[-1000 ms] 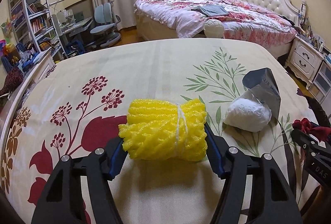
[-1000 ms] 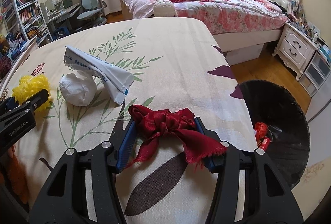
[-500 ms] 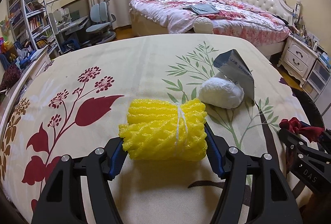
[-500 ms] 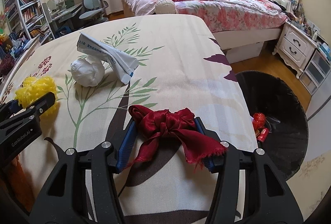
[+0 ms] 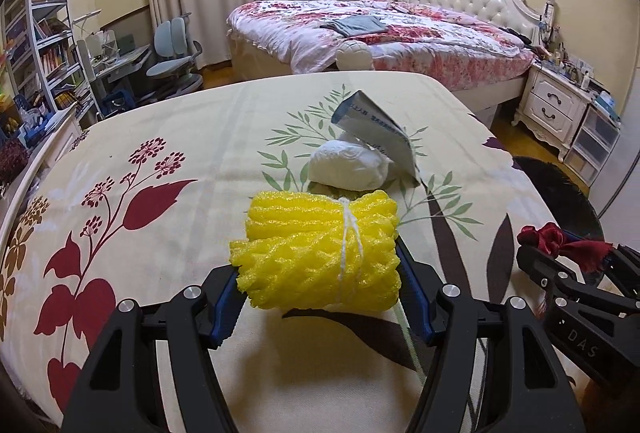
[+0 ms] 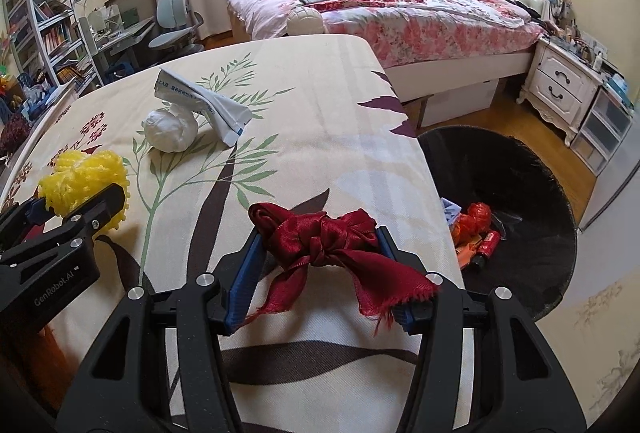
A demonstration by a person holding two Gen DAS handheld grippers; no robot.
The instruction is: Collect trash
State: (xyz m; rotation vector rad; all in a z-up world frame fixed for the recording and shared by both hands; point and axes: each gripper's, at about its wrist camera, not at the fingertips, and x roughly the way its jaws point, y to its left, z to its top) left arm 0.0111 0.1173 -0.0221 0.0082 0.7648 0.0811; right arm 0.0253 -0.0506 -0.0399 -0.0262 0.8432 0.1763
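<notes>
Both loads lifted over the counter. Left gripper jaws pinch the foam; right gripper jaws pinch the ribbon. Bin sits right, below the edge. Carry fully over its rim before releasing; ribbon tails may snag.

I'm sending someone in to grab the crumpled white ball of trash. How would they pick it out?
Start at the flat bedspread printed with leaves, beside the black bin. The white paper ball lies on the green leafy stem, tucked under a folded grey printed packet. It is the only round, plain white piece; the foam roll is yellow.
</notes>
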